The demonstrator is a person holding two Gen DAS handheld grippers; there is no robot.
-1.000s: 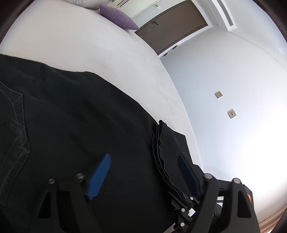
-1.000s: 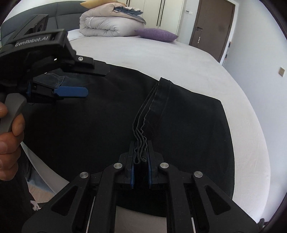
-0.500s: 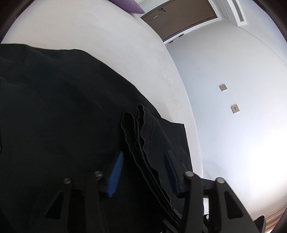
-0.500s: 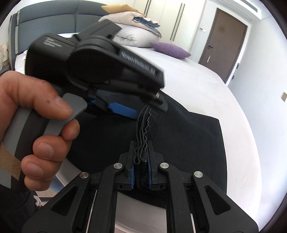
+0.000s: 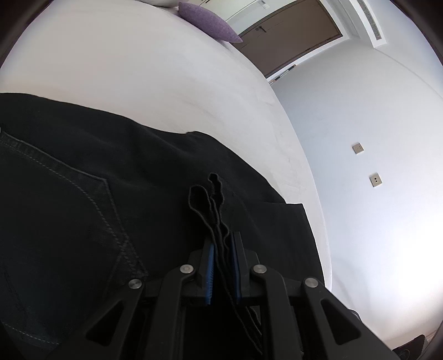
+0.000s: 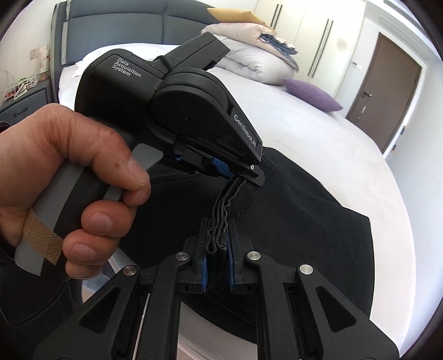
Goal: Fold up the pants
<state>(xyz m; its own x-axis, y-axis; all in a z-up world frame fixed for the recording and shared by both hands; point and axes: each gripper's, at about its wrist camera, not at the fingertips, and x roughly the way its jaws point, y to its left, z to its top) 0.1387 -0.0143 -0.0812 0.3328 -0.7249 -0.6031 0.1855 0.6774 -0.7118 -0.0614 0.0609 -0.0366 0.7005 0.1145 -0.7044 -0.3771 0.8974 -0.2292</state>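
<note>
Black pants lie folded on the white bed; a stitched back pocket shows at the left. They also show in the right wrist view. My left gripper is shut on the stacked hem edges of the pants legs. In the right wrist view the left gripper clamps the same hem stack a little farther along. My right gripper is shut on the near end of that hem stack, lifted off the bed.
A purple pillow and a folded duvet lie at the bed's far end. A brown door stands beyond. A dark headboard and nightstand are at the left. The bed's edge runs along the right wall.
My left gripper has moved in over the hem stack and closed on it. My right gripper has stayed shut on the hem.
</note>
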